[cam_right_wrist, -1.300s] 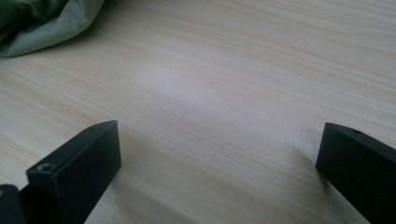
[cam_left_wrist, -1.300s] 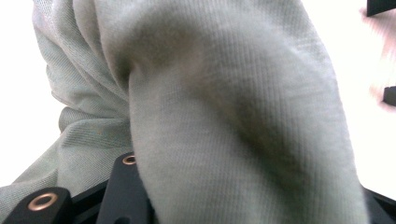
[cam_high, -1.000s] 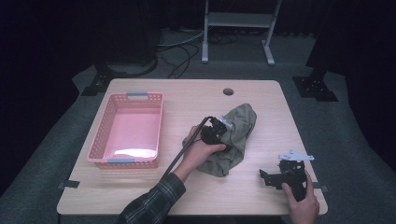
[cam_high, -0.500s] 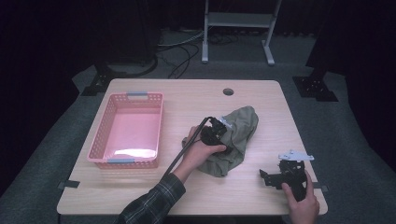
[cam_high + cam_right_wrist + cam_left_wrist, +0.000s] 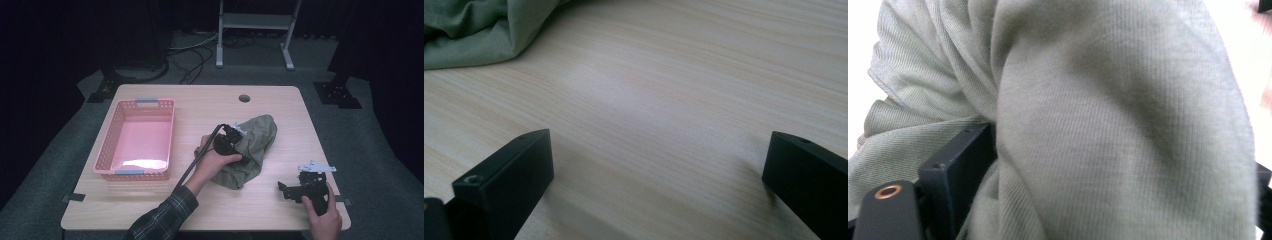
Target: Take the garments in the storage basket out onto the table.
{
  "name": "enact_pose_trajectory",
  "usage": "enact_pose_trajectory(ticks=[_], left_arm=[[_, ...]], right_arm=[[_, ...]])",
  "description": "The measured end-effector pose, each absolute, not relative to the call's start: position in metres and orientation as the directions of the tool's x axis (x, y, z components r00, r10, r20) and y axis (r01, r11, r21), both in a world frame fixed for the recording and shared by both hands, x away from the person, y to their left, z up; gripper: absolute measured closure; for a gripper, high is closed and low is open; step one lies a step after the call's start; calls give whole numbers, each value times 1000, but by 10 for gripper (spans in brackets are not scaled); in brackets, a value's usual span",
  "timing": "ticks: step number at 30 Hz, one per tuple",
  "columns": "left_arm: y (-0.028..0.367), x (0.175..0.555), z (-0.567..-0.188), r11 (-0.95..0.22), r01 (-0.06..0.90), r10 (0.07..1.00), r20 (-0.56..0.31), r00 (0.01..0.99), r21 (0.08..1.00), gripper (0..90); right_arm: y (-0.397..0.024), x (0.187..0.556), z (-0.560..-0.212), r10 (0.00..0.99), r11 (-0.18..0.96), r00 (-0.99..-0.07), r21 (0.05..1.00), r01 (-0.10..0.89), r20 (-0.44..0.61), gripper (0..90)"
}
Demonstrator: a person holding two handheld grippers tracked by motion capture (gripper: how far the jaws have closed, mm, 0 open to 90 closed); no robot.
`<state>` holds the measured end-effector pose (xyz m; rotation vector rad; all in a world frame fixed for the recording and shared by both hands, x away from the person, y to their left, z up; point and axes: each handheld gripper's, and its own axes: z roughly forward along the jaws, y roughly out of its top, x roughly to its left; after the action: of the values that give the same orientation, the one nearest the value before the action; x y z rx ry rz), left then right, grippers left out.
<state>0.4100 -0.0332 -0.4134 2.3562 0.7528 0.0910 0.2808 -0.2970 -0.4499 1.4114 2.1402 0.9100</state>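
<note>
Dark room, grey carpet floor (image 5: pixel 60 150), white metal stand (image 5: pixel 255 20), floor cables (image 5: pixel 195 55)

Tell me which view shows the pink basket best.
The high view: the pink basket sits whole at the table's left side, apart from the green garment. The two gripper views face cloth and tabletop instead.

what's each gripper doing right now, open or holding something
Left gripper: jaws have just been opening, green cloth between them, no longer clamped.
Right gripper: open, empty, over the table.
</note>
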Motion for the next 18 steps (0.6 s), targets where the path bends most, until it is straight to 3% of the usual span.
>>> enact_pose_trajectory(ticks=[3,5,18], left_arm=[[-34,409,-414,-625,493,541,-120,833,605,98],[-34,409,-413,-623,492,532,-132,837,608,42],[-32,407,-408,-626,496,535,-132,834,602,38]], right_arm=[[-297,281,-450,918,271,-397,715,644,11,0],[-297,281,-450,917,271,-398,716,644,10,0],[-297,281,-450,918,271,-398,715,644,11,0]])
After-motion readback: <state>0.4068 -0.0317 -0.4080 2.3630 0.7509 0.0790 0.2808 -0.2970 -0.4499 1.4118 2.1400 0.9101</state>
